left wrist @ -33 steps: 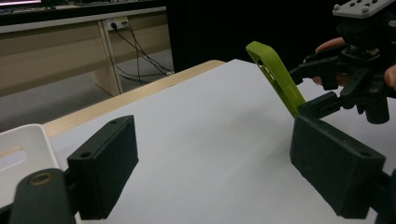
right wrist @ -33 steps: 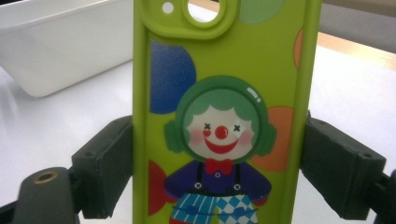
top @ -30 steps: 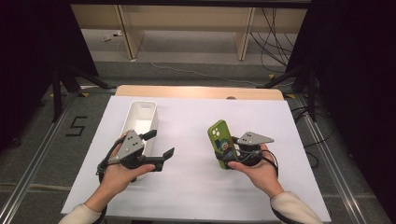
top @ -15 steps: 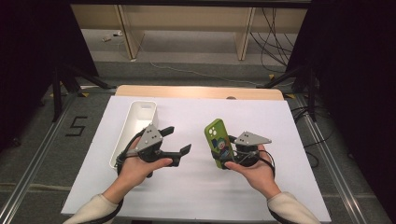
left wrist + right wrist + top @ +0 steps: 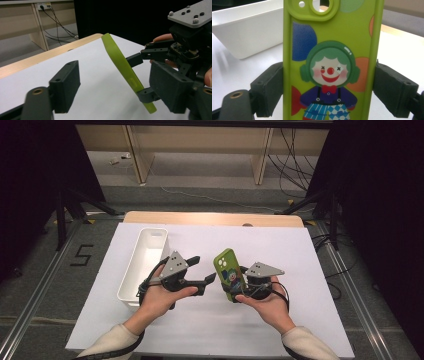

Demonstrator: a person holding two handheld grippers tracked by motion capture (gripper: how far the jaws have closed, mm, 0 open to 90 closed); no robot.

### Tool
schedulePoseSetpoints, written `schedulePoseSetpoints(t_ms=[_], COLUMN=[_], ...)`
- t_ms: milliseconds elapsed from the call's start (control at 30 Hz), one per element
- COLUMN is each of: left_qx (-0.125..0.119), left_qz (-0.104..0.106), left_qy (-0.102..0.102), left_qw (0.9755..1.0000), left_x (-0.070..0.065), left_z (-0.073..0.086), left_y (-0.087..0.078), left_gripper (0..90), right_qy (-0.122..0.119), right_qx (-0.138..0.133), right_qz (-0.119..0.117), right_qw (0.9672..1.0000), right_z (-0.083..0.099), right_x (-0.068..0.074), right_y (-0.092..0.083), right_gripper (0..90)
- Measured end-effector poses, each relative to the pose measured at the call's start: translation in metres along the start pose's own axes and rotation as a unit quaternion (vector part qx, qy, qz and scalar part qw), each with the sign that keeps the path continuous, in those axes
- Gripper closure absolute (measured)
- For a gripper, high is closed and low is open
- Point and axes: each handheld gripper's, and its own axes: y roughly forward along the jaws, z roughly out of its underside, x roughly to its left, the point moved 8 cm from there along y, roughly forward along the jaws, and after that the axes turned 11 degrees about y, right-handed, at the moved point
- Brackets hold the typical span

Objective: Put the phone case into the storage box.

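I am holding the case [image 5: 229, 273] in my right gripper [image 5: 239, 285], just right of the middle of the high view, jaws clamped across its width near the lower end. In the right gripper view the pads are pressing on both long edges, the clown print facing the camera. The case is standing nearly upright, tilted a little, above the sheet [image 5: 300, 255].

My left gripper [image 5: 202, 270] is reaching in from the left of the frame. Its jaws have just been closing, but they are standing apart with nothing between them; in the left gripper view the green edge of the case lies ahead, right of centre, outside the gap.

What I am worrying about: the case is soft, thin and gripped low, so a nudge from my left jaw against its edge could twist it in the right pads or tip it out onto the sheet. If I close the left jaws while they are off to one side, they could catch only a corner and bend it. The two grippers are close together too, and could knock each other.

The sheet is white and plain, lying on a wooden table [image 5: 210, 218]. A white bin [image 5: 146, 260] is sitting left of centre. Beyond, in the upper frame, a grey floor, pale wooden furniture legs and loose cables; dark on both sides.
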Motion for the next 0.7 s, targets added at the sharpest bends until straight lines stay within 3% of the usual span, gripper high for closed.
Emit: schedulePoseSetpoints(t_ms=[267, 700], left_qx=[0.011, 0.016], left_qz=[0.013, 0.025], left_qy=[-0.023, -0.048], left_qw=[0.9996, 0.9984], left_x=[-0.009, -0.014], left_z=[0.003, 0.009], left_y=[0.01, 0.025], left_gripper=[33.0, 52.5], right_qy=[-0.002, -0.012], right_qx=[-0.001, -0.003], right_qz=[0.002, 0.003], right_qw=[1.0, 0.9999], right_z=[0.0, 0.0], right_x=[0.002, 0.009], right_y=[0.002, 0.005], right_gripper=[16.7, 16.7])
